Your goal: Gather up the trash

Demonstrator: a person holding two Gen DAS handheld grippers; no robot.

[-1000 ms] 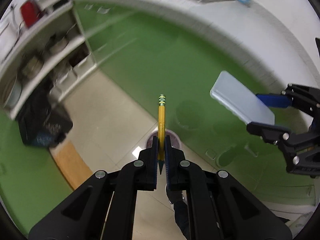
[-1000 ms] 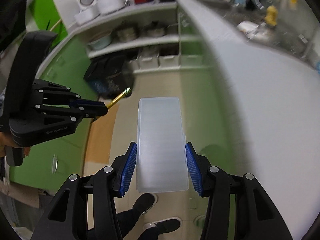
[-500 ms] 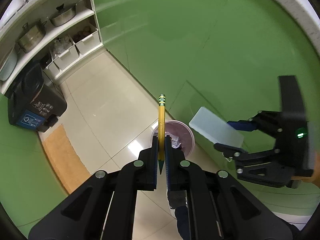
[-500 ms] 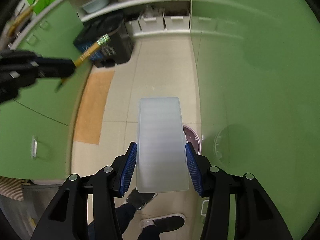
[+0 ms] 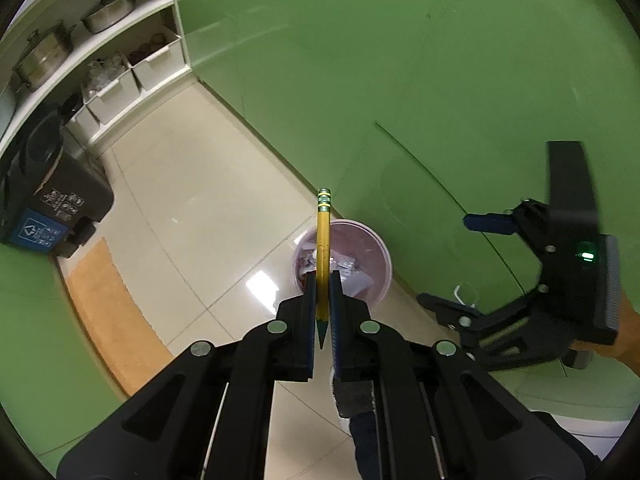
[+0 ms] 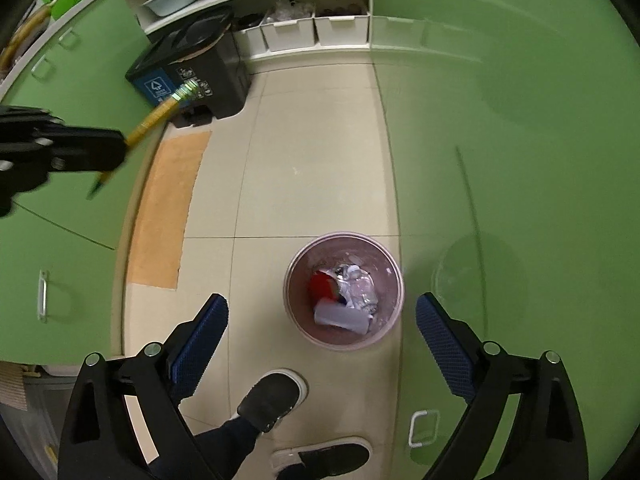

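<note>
We hold a yellow pencil [image 5: 322, 264] clamped in the left hand-held gripper [image 5: 322, 300], eraser end forward, pointing steeply down toward the pink waste bin [image 6: 294, 300] on the tiled floor [image 6: 312, 176]. The right hand-held gripper [image 6: 320, 340] hangs directly above that bin with its jaws opening and nothing between them; a pale flat box [image 6: 340, 317] lies inside on crumpled paper and a red scrap. Our left grip looks off to one side of the rim in the right wrist view, so releasing now could send the pencil onto the floor, where it would roll. It might also strike the rim and bounce out, or land near our shoe [image 6: 272, 396].
</note>
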